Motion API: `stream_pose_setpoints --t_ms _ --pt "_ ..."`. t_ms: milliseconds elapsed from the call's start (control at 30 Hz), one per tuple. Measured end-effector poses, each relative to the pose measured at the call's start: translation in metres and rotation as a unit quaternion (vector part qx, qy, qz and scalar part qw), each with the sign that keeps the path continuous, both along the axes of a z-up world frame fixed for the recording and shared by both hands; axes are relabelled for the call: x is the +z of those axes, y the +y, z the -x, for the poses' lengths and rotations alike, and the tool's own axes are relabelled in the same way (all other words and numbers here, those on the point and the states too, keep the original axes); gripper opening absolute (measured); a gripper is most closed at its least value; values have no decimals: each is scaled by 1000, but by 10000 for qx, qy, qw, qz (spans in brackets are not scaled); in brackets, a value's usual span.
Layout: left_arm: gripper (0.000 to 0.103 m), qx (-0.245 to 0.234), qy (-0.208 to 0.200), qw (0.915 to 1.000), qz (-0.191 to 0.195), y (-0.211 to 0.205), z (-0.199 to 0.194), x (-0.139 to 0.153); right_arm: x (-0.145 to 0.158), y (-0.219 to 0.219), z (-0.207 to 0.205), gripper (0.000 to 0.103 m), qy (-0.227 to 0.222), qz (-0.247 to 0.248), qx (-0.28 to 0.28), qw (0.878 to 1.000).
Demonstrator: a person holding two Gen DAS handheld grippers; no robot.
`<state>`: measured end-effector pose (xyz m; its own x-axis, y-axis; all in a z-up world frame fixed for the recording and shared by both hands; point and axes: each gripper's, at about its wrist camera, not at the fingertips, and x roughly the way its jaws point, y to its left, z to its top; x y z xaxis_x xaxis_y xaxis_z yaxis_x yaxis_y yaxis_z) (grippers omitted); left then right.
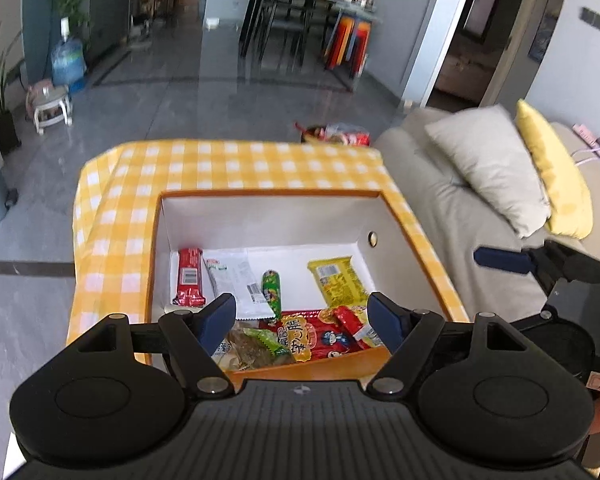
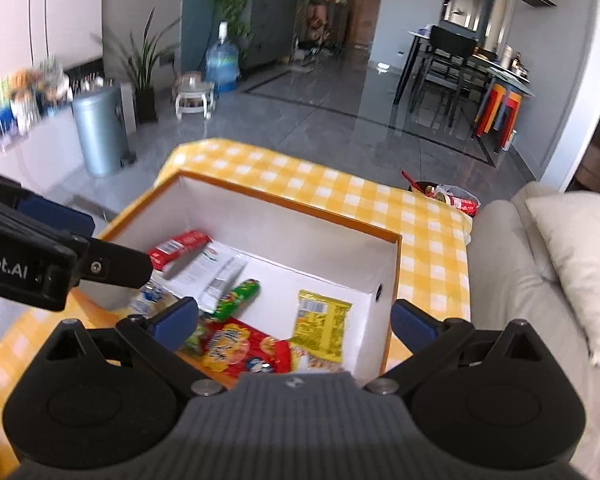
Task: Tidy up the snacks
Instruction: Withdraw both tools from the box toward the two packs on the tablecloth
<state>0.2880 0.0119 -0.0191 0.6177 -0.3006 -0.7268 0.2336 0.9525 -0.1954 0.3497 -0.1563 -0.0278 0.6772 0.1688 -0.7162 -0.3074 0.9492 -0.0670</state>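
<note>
Both grippers hang above an orange-rimmed box (image 1: 260, 216) on the yellow-checked counter (image 1: 228, 164). The left gripper (image 1: 302, 316) has its fingers spread wide with nothing between them, and so does the right gripper (image 2: 296, 316). Inside the box lie the snacks: a red bar (image 1: 189, 277), a white packet (image 1: 236, 276), a green sausage (image 1: 271, 288), a yellow packet (image 1: 338, 280) and a red bag (image 1: 320, 334).

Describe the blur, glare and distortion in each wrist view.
Left wrist view: snacks in the box are sharp; the pillows are smeared; the floor shows pale glare; corners are dark from the fisheye. Right wrist view: the yellow packet and left shelf clutter are blurred; room lines bend.
</note>
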Motion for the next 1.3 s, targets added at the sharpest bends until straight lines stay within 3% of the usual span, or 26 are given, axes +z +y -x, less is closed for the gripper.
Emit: stream_pose_setpoints --t_ms 200,400,633,867,1067,1300 --pt "91 180 -389 9991 32 7 39 4 9 -13 43 99 -157 -380 -385 9984" --pt "96 386 -496 9980 114 14 75 -5 9 -22 84 99 -147 -672 -737 9949" --pt "98 239 -581 9976 -282 5 110 -23 -9 -23 119 99 147 -561 -795 9951" --pt "99 200 -487 9986 111 5 138 -44 -33 -21 155 99 487 -613 -766 9940" --pt "98 350 -107 9993 -24 5 142 -62 -50 -17 176 99 819 -474 -587 9938" --pt "91 260 192 9993 -201 -2 143 -81 -72 -26 179 99 1284 -628 -757 9868"
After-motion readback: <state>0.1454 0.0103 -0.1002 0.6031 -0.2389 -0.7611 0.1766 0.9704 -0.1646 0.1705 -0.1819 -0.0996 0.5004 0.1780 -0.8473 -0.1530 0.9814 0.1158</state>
